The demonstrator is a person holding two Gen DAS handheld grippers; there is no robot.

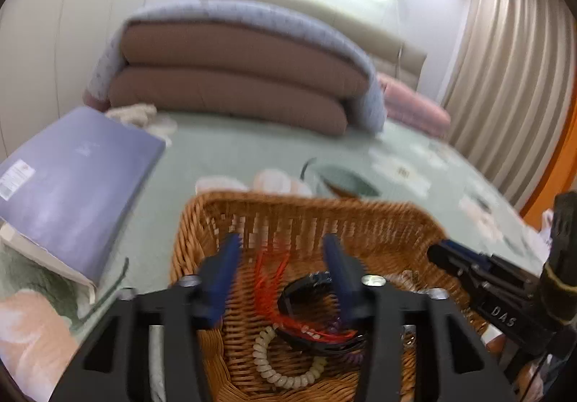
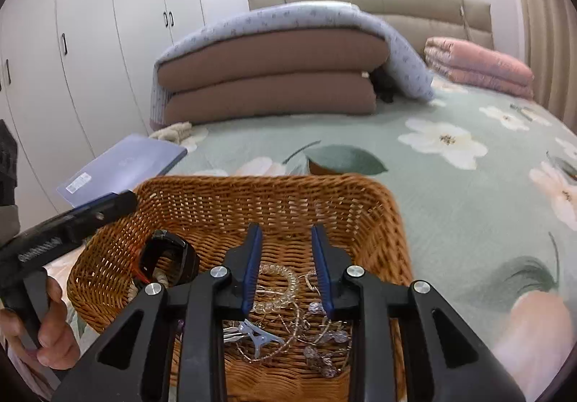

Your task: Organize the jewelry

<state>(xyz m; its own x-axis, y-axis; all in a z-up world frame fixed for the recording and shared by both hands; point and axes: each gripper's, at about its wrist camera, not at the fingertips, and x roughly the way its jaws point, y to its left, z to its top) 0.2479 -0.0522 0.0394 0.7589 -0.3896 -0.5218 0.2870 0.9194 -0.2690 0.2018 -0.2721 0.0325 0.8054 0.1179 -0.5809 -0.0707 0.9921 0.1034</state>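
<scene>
A woven wicker basket (image 1: 360,218) (image 2: 252,200) sits on the bed and holds jewelry. In the left wrist view it shows a red cord (image 1: 268,294), a black watch-like band (image 1: 306,288) and a cream coil bracelet (image 1: 285,376). My left gripper (image 1: 283,250) is open above them, empty. In the right wrist view the basket holds a clear bead bracelet (image 2: 285,285), thin chains with beads (image 2: 317,348) and a pale blue hair clip (image 2: 259,335). My right gripper (image 2: 286,236) is open above these, empty. The black band (image 2: 173,257) lies at the basket's left.
A lilac flat box (image 1: 72,167) (image 2: 126,164) lies on the bed left of the basket. Folded brown and blue quilts (image 2: 270,77) and a pink quilt (image 2: 479,66) lie at the headboard. White wardrobes (image 2: 90,41) stand left. The bedspread (image 2: 450,203) is green with flowers.
</scene>
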